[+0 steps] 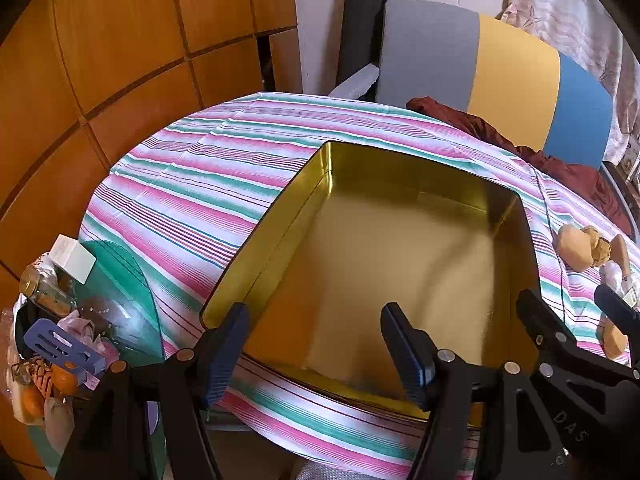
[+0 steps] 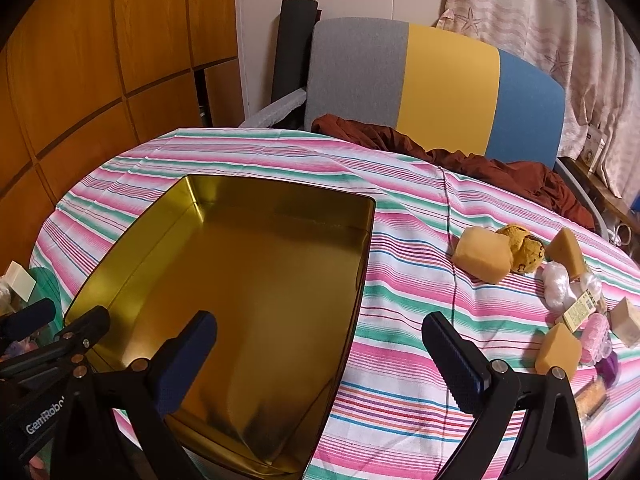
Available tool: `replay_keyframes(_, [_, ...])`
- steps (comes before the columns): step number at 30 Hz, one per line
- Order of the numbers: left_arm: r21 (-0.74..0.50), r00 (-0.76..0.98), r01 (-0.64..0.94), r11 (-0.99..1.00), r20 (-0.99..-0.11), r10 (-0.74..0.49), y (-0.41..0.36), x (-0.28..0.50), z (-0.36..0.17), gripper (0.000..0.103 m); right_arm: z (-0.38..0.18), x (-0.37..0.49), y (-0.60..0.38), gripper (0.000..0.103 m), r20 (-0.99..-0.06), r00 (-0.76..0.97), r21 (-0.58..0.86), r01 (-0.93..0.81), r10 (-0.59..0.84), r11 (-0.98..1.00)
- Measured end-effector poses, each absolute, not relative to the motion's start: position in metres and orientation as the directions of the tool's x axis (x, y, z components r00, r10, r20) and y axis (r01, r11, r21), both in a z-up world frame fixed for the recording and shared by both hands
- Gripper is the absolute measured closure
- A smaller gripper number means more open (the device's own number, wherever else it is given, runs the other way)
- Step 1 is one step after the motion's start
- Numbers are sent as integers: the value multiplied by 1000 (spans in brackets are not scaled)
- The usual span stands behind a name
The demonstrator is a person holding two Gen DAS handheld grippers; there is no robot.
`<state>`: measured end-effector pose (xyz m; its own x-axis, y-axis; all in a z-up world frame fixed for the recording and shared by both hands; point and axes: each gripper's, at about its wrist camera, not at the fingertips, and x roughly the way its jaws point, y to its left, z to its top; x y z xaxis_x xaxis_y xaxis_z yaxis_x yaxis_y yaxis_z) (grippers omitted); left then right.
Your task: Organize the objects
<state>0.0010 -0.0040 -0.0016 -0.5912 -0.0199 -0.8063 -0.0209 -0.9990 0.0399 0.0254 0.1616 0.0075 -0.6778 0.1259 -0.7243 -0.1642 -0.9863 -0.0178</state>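
An empty gold tin [image 1: 384,256] [image 2: 224,280] lies open on the striped tablecloth [image 1: 208,184] [image 2: 400,320]. My left gripper [image 1: 316,344] hangs open over the tin's near edge, nothing between its fingers. My right gripper [image 2: 320,352] stands wide open above the tin's near right corner, also holding nothing. To the right of the tin lies a cluster of small items: tan soap-like blocks [image 2: 482,254] [image 1: 574,246], a speckled yellow lump [image 2: 524,252], a white wrapped bundle [image 2: 556,284], a pink piece [image 2: 596,336] and another tan block [image 2: 558,354]. The right gripper [image 1: 576,312] shows in the left wrist view.
A chair with grey, yellow and blue back [image 2: 436,80] stands behind the table, a dark red cloth [image 2: 460,156] draped on it. At the left edge a side surface holds a jar [image 1: 44,292], a white box [image 1: 74,258] and oranges [image 1: 60,380]. Wooden panels [image 1: 120,40] line the left wall.
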Motion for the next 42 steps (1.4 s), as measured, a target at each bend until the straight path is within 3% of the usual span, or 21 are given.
replay_keyframes(42, [13,-598,-43,-999,-801,15,-5,2,-3,34,5,24,164,0,-732,-669,-26,-164,130,-986])
